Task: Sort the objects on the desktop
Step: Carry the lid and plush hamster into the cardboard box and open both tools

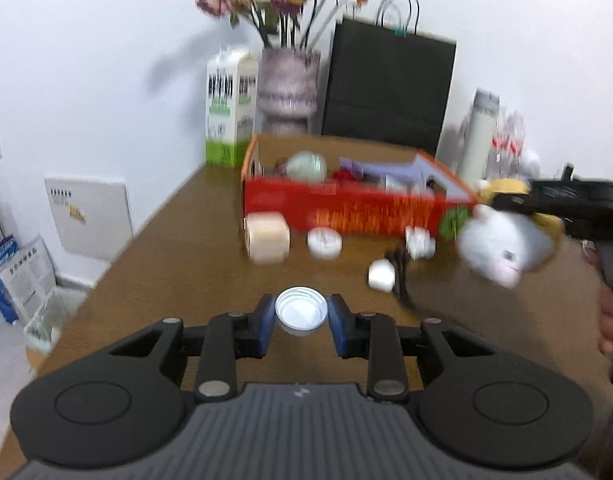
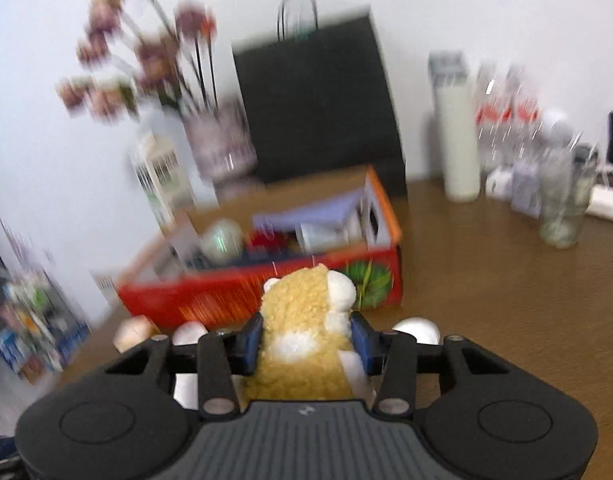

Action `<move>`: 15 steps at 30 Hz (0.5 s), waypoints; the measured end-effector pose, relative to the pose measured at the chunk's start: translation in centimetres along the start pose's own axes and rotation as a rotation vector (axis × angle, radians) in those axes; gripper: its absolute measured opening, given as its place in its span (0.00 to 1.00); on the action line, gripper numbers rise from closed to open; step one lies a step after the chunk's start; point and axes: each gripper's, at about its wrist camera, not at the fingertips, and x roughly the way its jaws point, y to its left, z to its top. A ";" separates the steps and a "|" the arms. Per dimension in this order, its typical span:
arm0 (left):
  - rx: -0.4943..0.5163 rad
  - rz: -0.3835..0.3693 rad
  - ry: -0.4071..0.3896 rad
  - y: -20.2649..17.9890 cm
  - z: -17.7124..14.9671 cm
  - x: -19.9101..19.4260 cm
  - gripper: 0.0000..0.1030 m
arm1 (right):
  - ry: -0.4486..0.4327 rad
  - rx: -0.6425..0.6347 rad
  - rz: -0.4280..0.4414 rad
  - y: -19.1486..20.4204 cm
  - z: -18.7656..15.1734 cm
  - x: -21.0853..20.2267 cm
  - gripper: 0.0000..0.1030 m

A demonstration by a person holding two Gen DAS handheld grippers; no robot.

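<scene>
Left claw [image 1: 301, 312] pinching the little cup [image 1: 301, 311] and right claw [image 2: 306, 338] pinching the fluffy toy [image 2: 306, 320] should lift higher, then drop both inside the red box [image 2: 266, 288] just ahead.

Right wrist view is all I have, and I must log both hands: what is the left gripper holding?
Observer: The left gripper is shut on a small silver cap.
Operator: What does my plush toy look like from the front?
Observer: Its front is white with a pink mouth.
Operator: Anything loose before the red box?
Observer: A black cable lies on the table.
</scene>
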 end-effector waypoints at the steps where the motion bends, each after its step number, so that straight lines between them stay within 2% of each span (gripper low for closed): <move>1: 0.019 -0.012 -0.022 0.0 1.2 0.2 0.29 | -0.029 0.000 0.006 0.0 0.5 -1.0 0.42; 5: 0.051 -0.042 -0.104 0.2 7.0 1.9 0.29 | -0.121 -0.024 -0.004 0.1 4.0 -3.2 0.42; 9: 0.080 -0.061 -0.135 -0.4 12.5 4.7 0.29 | -0.168 -0.030 -0.038 -0.1 8.5 -1.4 0.43; 12: 0.096 -0.014 -0.111 -1.0 15.1 8.3 0.29 | -0.129 -0.059 -0.077 -0.1 11.1 3.1 0.43; 15: 0.127 0.054 -0.063 -0.9 16.3 12.7 0.29 | -0.037 -0.056 -0.146 -0.5 12.0 8.8 0.43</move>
